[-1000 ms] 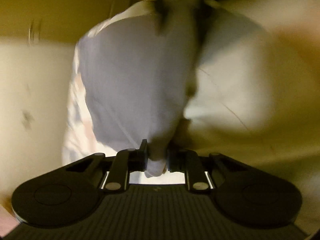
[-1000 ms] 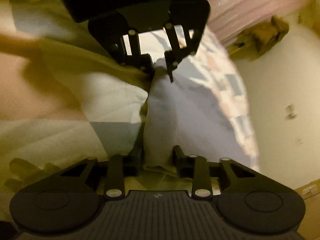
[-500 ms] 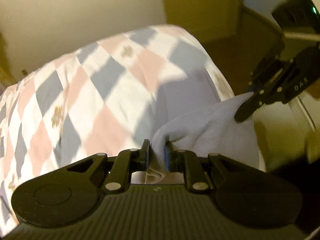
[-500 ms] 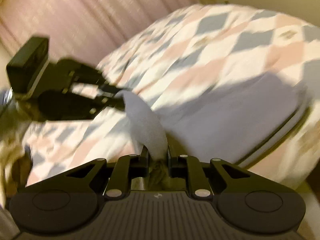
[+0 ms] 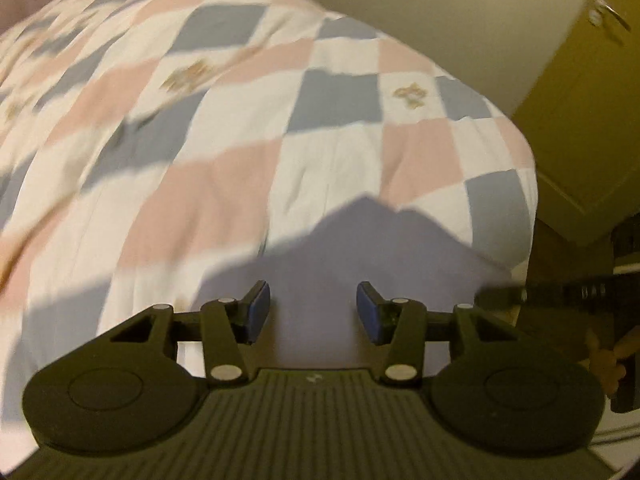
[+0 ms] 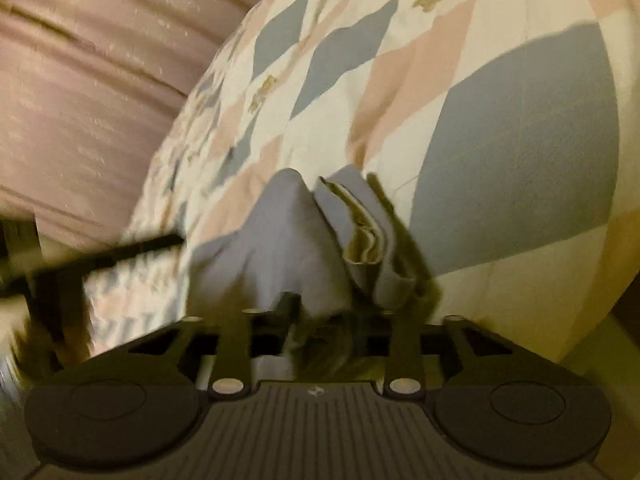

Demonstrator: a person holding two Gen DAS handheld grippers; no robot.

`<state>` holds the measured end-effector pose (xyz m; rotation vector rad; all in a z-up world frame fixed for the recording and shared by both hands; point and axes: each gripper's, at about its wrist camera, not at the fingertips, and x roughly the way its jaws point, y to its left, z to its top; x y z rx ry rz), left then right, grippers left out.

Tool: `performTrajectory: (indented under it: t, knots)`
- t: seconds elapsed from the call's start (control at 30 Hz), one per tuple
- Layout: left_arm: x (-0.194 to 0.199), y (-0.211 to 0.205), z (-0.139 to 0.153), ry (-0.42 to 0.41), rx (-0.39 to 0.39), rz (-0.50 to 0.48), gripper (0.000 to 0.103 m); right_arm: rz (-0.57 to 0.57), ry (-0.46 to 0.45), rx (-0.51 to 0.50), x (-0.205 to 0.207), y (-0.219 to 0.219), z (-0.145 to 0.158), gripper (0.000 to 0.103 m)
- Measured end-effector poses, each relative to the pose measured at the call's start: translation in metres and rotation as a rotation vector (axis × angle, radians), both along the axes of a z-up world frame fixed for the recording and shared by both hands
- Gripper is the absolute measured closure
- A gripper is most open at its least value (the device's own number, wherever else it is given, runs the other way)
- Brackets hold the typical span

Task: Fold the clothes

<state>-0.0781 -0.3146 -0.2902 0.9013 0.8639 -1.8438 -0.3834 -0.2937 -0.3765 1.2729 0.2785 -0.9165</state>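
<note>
A pale lavender-grey garment [image 5: 360,256] lies on the near edge of a checked bedspread [image 5: 240,120]. My left gripper [image 5: 313,312] is open just above it, blue pads apart, holding nothing. In the right wrist view the same garment [image 6: 288,248] is bunched into folds with a cream inner layer showing. My right gripper [image 6: 332,320] has its fingers spread with cloth lying between them; blur hides whether it grips. The right gripper shows at the right edge of the left wrist view [image 5: 560,292]; the left gripper shows at the left of the right wrist view [image 6: 100,260].
The bedspread [image 6: 440,80] has pink, grey-blue and white diamonds with small gold motifs. A pink curtain [image 6: 80,80] hangs behind the bed. A beige wall [image 5: 440,0] and a yellow-olive door [image 5: 580,100] with a handle stand at the right.
My left gripper has opened and let go of the garment, which now lies on the bed. My right gripper's fingers have spread apart. Both grippers have dropped toward the bed edge.
</note>
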Motion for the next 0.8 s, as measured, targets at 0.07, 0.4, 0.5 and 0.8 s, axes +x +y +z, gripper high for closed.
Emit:
performTrajectory:
  t: [0.07, 0.4, 0.5, 0.8]
  knots:
    - [0.004, 0.014, -0.004, 0.012, 0.0, 0.047, 0.069, 0.002, -0.008, -0.008, 0.002, -0.001, 0.002, 0.087]
    - [-0.035, 0.029, -0.027, -0.058, -0.042, 0.016, 0.069, 0.01, 0.206, -0.188, -0.007, 0.018, 0.041, 0.088]
    - [-0.041, 0.034, -0.033, -0.121, -0.056, -0.013, 0.07, 0.016, 0.2, -0.146, -0.015, 0.028, 0.028, 0.088]
    - [-0.046, 0.071, -0.003, -0.101, -0.134, -0.03, 0.086, -0.039, 0.339, -0.209, -0.011, 0.036, 0.044, 0.079]
